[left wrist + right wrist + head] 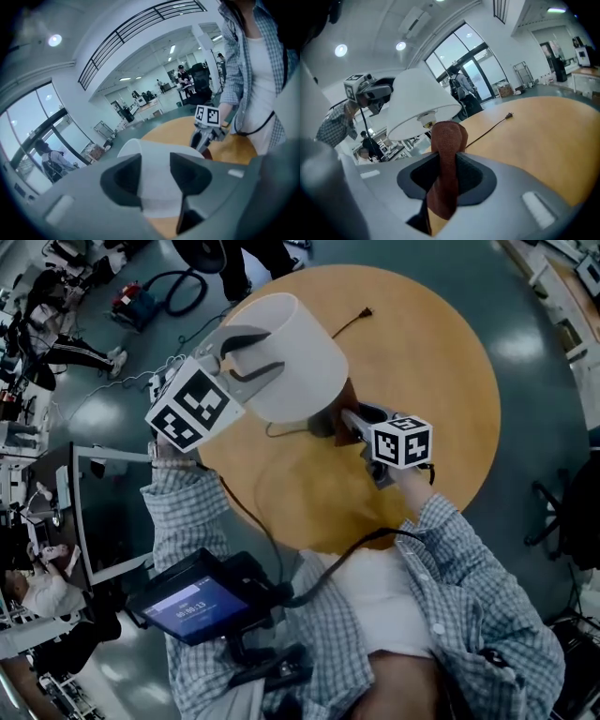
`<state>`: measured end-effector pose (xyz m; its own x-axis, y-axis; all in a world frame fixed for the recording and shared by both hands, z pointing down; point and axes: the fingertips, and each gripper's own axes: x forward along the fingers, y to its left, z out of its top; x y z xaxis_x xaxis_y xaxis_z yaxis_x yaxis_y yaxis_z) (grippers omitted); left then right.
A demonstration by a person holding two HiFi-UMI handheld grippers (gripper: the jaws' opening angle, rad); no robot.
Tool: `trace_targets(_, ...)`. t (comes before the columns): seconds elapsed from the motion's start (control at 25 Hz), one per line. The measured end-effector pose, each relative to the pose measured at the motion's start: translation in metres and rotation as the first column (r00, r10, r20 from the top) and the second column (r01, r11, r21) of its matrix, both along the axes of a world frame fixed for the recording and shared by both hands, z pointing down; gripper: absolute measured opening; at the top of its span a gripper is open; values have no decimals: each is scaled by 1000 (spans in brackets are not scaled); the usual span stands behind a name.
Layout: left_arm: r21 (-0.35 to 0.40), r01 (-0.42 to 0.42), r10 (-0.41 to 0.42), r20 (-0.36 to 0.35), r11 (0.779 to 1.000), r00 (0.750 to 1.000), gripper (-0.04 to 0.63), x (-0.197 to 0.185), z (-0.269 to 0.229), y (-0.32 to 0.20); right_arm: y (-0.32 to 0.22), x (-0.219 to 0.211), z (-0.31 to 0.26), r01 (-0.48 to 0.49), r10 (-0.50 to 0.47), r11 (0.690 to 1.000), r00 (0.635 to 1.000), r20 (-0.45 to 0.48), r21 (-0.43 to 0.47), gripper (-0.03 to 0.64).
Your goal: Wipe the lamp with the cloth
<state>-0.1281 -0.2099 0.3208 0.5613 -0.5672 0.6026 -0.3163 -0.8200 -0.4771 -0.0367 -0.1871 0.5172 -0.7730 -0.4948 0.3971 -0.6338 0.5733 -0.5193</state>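
Right hand-held gripper clamped on the cloth, its folded end poking up just under the lamp shade; left hand-held gripper wide, white shade showing between the jaws; lamp on the round tabletop.

Head view looks steeply down; both gripper views closely face the lampshade from opposite sides.

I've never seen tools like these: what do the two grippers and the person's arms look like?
The left gripper and right gripper have pale grey bodies with dark jaws. Each carries a white cube with black square markers. A black cable trails from the right one. The person wears a blue-and-white checked shirt with long sleeves.
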Motion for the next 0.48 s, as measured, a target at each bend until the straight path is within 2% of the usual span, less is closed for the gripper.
trace_targets(0.12, 8, 17, -17, -30, 1000, 999, 193, -1, -4, -9, -17, -33, -4, -33, 36, 999, 996, 79, -37, 101)
trace_targets(0.2, 14, 21, -20, -38, 1000, 999, 195, 0, -8, -14, -26, -49, -7, -40, 43, 999, 996, 82, -32, 101)
trace_targets(0.36, 15, 50, -49, -56, 999, 997, 196, -4, -11, -17, -26, -49, 10, -70, 71, 997, 997, 16, -27, 101)
trace_targets(0.48, 14, 61, -60, -72, 998, 996, 198, -7, -11, -20, -15, -27, 47, -78, 70, 994, 993, -98, -75, 100)
